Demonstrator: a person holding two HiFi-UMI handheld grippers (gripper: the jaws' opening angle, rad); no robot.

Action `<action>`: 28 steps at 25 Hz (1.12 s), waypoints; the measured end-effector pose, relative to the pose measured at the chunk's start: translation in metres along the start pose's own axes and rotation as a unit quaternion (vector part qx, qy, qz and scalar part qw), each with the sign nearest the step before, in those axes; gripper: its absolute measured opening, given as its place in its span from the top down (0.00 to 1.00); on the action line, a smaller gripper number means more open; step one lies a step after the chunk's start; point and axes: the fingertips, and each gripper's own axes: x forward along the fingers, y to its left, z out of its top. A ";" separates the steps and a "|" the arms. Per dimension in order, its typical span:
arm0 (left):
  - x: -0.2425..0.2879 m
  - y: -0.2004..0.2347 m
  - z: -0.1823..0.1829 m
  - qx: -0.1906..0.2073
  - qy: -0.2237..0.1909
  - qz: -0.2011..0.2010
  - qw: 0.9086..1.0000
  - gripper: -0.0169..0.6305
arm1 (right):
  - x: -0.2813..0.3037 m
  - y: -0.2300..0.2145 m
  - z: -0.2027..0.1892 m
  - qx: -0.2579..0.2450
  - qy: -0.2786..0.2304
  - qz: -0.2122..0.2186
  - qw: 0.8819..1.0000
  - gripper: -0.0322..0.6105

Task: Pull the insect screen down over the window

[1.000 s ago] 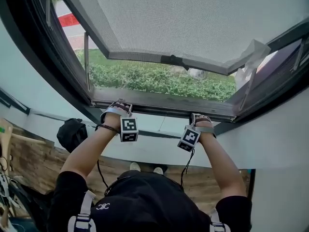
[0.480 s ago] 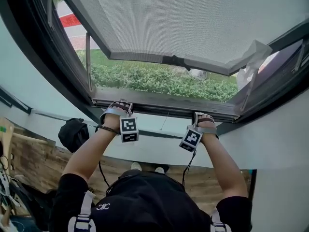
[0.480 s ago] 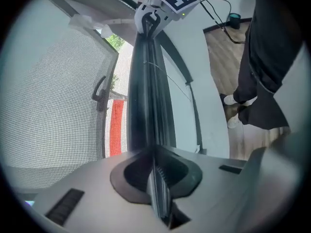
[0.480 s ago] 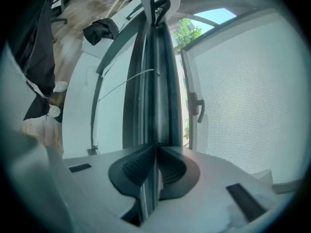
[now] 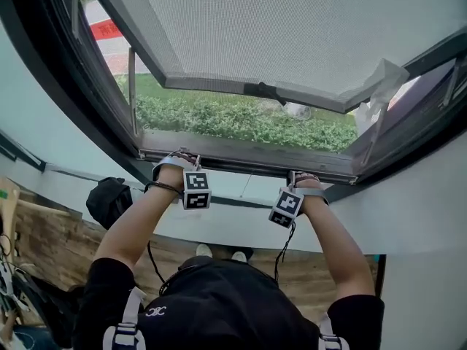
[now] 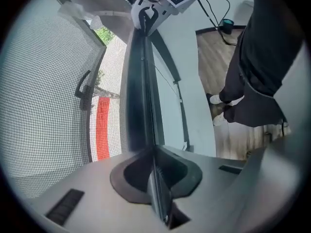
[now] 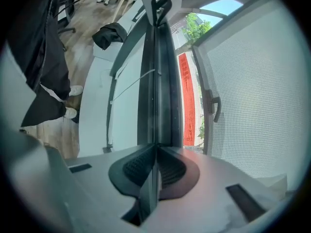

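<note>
The left gripper [image 5: 178, 160] and right gripper [image 5: 303, 178] are clamping their jaws on the screen's bar [image 5: 241, 157] — spaced apart, probably for a level pull.

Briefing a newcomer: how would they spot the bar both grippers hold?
Find the open window frame with the hedge outside. Along its lower edge, nearest the person, runs a long dark bar. Unlike the mesh panel above with its small handle, it has the left gripper and right gripper clamped on it.

The left gripper [image 5: 177, 160] sits left of the right gripper [image 5: 305, 178] on the bottom rail [image 5: 241, 159]; the meshed sash [image 5: 292, 28] tilts above; a hedge [image 5: 241, 122] lies beyond.
</note>
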 end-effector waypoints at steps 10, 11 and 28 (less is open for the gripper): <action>0.008 0.007 -0.001 -0.020 -0.008 0.021 1.000 0.94 | 0.011 -0.008 0.002 0.002 -0.006 -0.002 1.000 0.92; 0.007 0.007 -0.001 -0.020 -0.008 0.025 0.999 0.94 | 0.010 -0.009 0.002 0.000 -0.005 -0.012 1.000 0.92; -0.005 -0.001 0.000 -0.052 -0.029 0.038 0.998 0.80 | 0.001 -0.004 -0.002 0.043 -0.021 -0.049 0.998 0.86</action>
